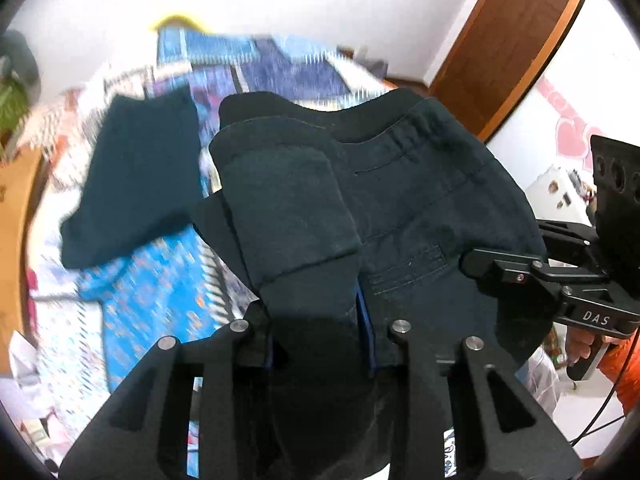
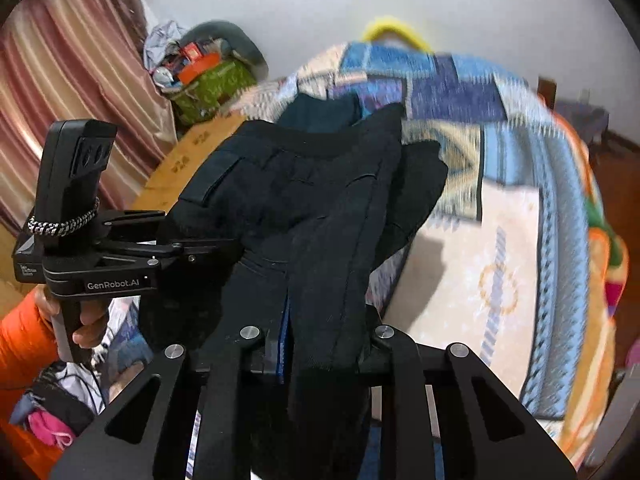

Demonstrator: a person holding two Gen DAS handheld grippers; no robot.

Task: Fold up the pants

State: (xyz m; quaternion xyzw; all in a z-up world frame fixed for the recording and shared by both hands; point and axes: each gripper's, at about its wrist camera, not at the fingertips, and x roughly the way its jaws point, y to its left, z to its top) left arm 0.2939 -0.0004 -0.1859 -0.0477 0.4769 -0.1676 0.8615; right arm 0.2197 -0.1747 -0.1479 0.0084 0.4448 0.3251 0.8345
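The dark pants [image 1: 420,208] hung in the air above the bed, held up by both grippers and bunched over their fingers. In the left wrist view the left gripper [image 1: 320,332] had its jaws closed on a thick fold of the cloth, which draped over the fingers and hid their tips; a blue pad edge showed on each side of the pinched fabric. The waistband, with its gathered elastic and a back pocket, spread to the right toward the right gripper [image 1: 500,268], whose black fingers ran into the cloth edge. One leg [image 1: 132,176] trailed down to the left and lay on the patterned blue quilt [image 1: 160,288]. In the right wrist view the right gripper [image 2: 320,340] was likewise clamped on a fold of pants [image 2: 312,208], the cloth rising out from between its narrow jaws and falling over them. The left gripper [image 2: 200,252] came in from the left side, its fingers buried in the fabric, so from this view I could not tell how its jaws stood. A hand [image 2: 86,328] with an orange sleeve [image 2: 20,344] held its grip. Behind lay the quilt [image 2: 500,240], much blurred, a pink striped curtain [image 2: 72,80], a wooden door [image 1: 500,40] and a white wall [image 2: 320,0].
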